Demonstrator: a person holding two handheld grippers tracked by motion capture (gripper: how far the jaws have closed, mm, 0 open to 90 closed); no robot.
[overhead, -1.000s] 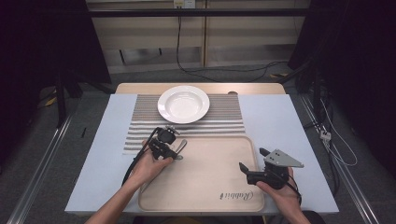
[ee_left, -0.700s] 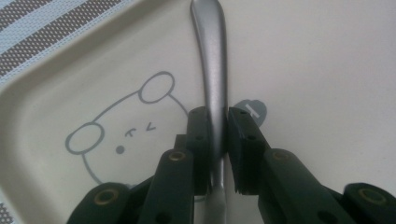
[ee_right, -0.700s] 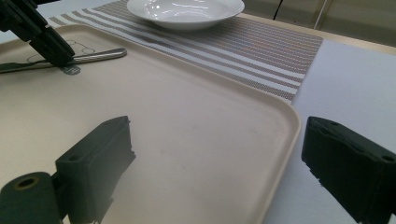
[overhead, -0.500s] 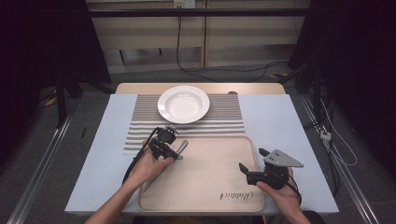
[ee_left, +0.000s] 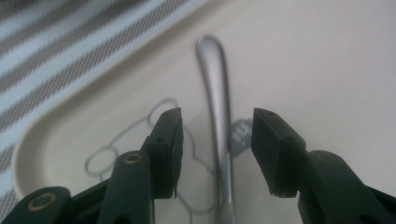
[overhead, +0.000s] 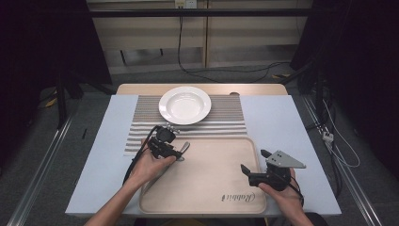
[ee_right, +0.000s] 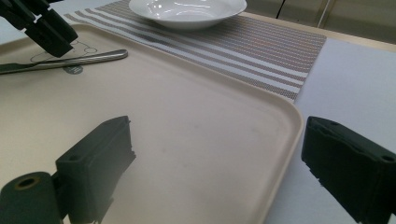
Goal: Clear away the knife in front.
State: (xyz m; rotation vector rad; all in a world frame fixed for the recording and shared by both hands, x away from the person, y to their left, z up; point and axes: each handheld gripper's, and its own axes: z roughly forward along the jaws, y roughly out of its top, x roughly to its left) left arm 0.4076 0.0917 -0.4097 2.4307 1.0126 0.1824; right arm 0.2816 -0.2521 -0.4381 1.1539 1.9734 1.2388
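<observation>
Left gripper (overhead: 178, 153): positioned over the near-left corner of the beige tray (overhead: 207, 188). Jaws stand parted, one on each side of a metal utensil handle (ee_left: 217, 112) lying flat on the tray floor; in the left gripper view neither jaw touches the handle. The utensil's working end is hidden below the jaws (type cannot be determined). A line drawing printed on the tray runs beneath the handle.

Centre: striped placemat (overhead: 226, 117) on the pale table cover, with a white plate (overhead: 184, 104) resting on it, beyond the tray's far edge.

Right gripper (overhead: 254, 162): over the tray's right side, near its right rim. Jaws wide apart, holding nothing, with the tray's far-right corner seen between them.
</observation>
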